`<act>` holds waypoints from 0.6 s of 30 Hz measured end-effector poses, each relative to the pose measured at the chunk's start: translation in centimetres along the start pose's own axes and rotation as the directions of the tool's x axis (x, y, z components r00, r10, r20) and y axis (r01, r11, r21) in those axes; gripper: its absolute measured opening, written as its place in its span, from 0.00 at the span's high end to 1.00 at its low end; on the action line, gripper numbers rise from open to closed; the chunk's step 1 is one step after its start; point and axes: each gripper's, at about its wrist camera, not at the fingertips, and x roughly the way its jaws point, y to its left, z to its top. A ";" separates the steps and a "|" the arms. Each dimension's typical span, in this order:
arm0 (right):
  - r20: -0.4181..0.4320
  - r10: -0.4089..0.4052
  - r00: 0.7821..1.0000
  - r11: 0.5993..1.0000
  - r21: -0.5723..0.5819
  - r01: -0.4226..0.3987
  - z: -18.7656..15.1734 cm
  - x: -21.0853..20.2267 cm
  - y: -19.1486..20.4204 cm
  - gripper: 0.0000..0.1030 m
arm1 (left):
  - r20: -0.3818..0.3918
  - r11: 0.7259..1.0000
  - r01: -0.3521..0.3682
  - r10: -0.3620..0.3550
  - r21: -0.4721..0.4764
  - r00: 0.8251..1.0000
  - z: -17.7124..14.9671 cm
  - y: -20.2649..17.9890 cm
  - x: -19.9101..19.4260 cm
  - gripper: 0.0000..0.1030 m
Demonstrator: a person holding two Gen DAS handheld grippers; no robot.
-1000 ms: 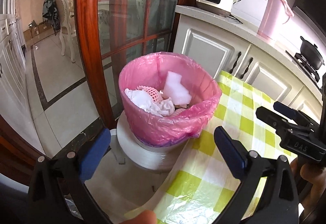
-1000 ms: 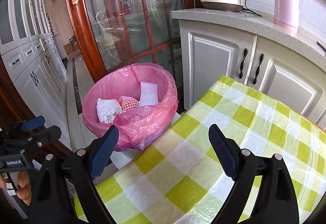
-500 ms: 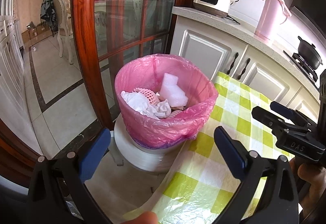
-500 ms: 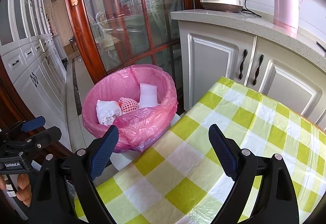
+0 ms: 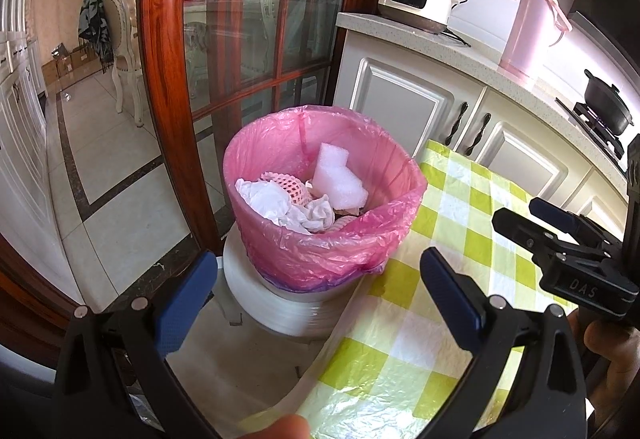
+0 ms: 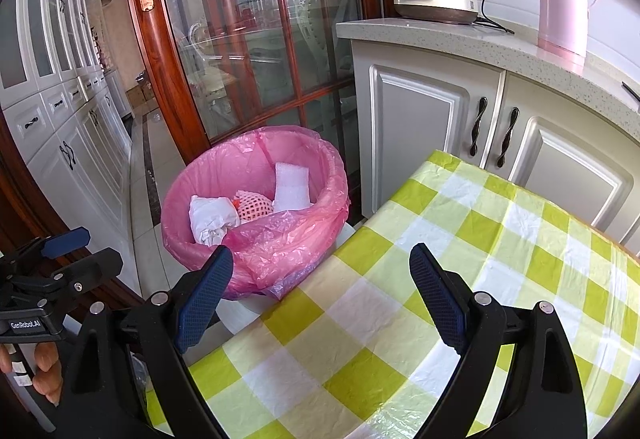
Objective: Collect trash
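— Is any trash left out?
— None that I see on the checked tablecloth point(image 6: 440, 279); tissue, foam and fruit net lie in the pink-lined bin point(image 5: 320, 239).
— The grippers?
— Left gripper point(image 5: 320, 295) and right gripper point(image 6: 320, 295) both gape, empty.

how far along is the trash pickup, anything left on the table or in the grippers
Looks mostly done: the pink-lined trash bin already holds a white foam block, a foam fruit net and crumpled tissue. Nothing is in hand: the left gripper and right gripper are both open and empty. The visible part of the checked tablecloth shows no trash left.
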 end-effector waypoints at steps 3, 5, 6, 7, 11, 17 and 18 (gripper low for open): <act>0.000 0.001 1.000 1.000 0.000 -0.001 0.0 0.0 0.0 0.18 | 0.000 1.000 0.001 -0.001 0.000 1.000 -0.1 -0.1 0.1 0.05; 0.000 0.000 1.000 1.000 0.001 0.000 0.0 0.0 0.0 0.18 | 0.000 1.000 0.001 -0.001 0.003 1.000 0.0 -0.2 0.1 0.05; 0.000 0.000 1.000 1.000 0.001 0.000 0.0 0.0 0.0 0.18 | -0.001 1.000 0.002 -0.002 0.003 1.000 -0.1 -0.1 0.1 0.05; 0.001 -0.001 1.000 1.000 0.001 0.001 0.0 0.0 -0.1 0.18 | 0.000 1.000 0.002 -0.002 0.002 1.000 -0.1 -0.1 0.1 0.05; 0.002 -0.002 1.000 1.000 0.001 0.002 0.0 0.0 -0.1 0.18 | -0.001 1.000 0.001 -0.001 0.002 1.000 -0.1 -0.1 0.1 0.05; 0.003 -0.001 1.000 1.000 -0.001 0.001 0.0 -0.1 -0.1 0.18 | -0.001 1.000 0.000 0.000 0.002 1.000 -0.1 -0.2 0.1 0.05; 0.002 0.000 1.000 1.000 0.001 -0.001 0.0 -0.1 -0.1 0.18 | -0.001 1.000 0.000 0.000 0.002 1.000 -0.1 -0.1 0.1 0.05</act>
